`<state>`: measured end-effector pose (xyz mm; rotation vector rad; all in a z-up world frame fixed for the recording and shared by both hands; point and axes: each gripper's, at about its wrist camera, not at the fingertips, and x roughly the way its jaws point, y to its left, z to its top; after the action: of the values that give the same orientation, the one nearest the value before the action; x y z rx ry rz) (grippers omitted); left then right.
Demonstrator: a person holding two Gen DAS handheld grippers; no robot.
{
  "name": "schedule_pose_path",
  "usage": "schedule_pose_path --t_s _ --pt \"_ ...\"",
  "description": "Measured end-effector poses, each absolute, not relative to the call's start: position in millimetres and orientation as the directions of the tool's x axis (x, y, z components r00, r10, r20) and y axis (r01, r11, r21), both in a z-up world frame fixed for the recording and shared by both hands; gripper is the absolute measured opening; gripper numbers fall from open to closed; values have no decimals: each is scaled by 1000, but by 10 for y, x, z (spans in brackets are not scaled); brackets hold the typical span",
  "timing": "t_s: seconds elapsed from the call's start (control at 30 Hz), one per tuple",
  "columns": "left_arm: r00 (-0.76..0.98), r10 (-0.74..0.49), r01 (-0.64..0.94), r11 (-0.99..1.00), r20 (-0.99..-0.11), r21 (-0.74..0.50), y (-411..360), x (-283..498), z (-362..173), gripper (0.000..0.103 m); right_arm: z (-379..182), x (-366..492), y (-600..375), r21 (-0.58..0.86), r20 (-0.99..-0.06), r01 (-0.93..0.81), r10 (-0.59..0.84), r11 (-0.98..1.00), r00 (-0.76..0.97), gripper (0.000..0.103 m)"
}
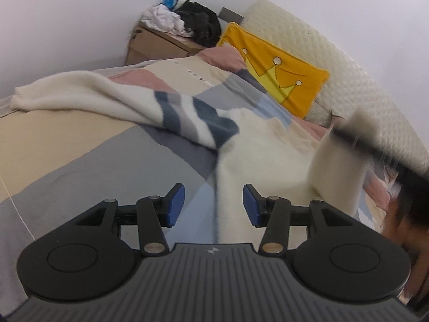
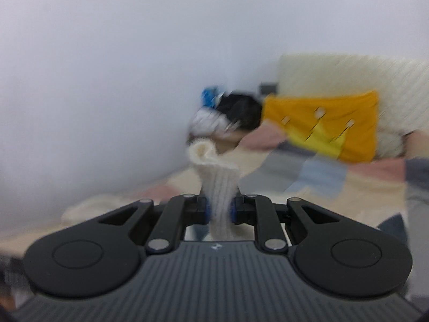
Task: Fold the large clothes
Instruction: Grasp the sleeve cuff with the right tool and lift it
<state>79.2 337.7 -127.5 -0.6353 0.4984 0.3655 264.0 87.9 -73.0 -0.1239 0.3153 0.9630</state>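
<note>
A cream knitted sweater (image 1: 257, 145) with dark blue and grey stripes is lying spread across the patchwork bedspread (image 1: 67, 145), one sleeve (image 1: 61, 91) trailing out toward the bed's far edge. The right claw (image 2: 220, 210) is gripping a ribbed cream cuff or hem (image 2: 218, 185), its blue pads pressing into the knit from both sides, with the free end flopping over above the jaws. The left claw (image 1: 213, 205) is hanging open over the sweater's body with nothing between its pads. The knit is looking soft, thick and fairly light; it should be draping and stretching rather than holding a crease, so it is probably sagging wherever it goes unsupported. The ribbed edges are likely offering the firmest hold, being denser than the loose body, and a grip at a shoulder or hem corner would be keeping the fold line straight. A yellow-orange pillow (image 1: 278, 72) with a crown drawing is leaning against the quilted headboard (image 1: 335, 61), and a cardboard box (image 1: 155, 43) by the wall is carrying a heap of dark and white clothes (image 1: 185, 20). A small logo mark is showing on each claw's body, but no writing is readable anywhere.
</note>
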Motion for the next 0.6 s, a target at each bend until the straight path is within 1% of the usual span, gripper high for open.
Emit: schedule_pose_path --t_s 0.13,0.27,0.47,0.57,0.6 --pt "825 162 -467 735 -541 -492 3451 786 -1316 54 -1116 2440 943 36 -396 -843 782 537 482 18" --pt "832 136 -447 740 -538 -504 3404 860 -1358 54 -1441 2237 983 3 -474 -865 762 503 441 18" --pt "834 99 -426 741 -543 -519 3330 992 -1456 54 -1789 2157 971 24 -539 -860 731 510 419 19" --pt "836 84 -419 736 -543 -532 3307 1030 -1512 54 -1914 2212 961 74 -554 -851 731 520 399 22" --pt "838 78 -415 733 -540 -539 3293 1040 -1542 54 -1936 2216 951 89 -555 -849 734 521 392 24"
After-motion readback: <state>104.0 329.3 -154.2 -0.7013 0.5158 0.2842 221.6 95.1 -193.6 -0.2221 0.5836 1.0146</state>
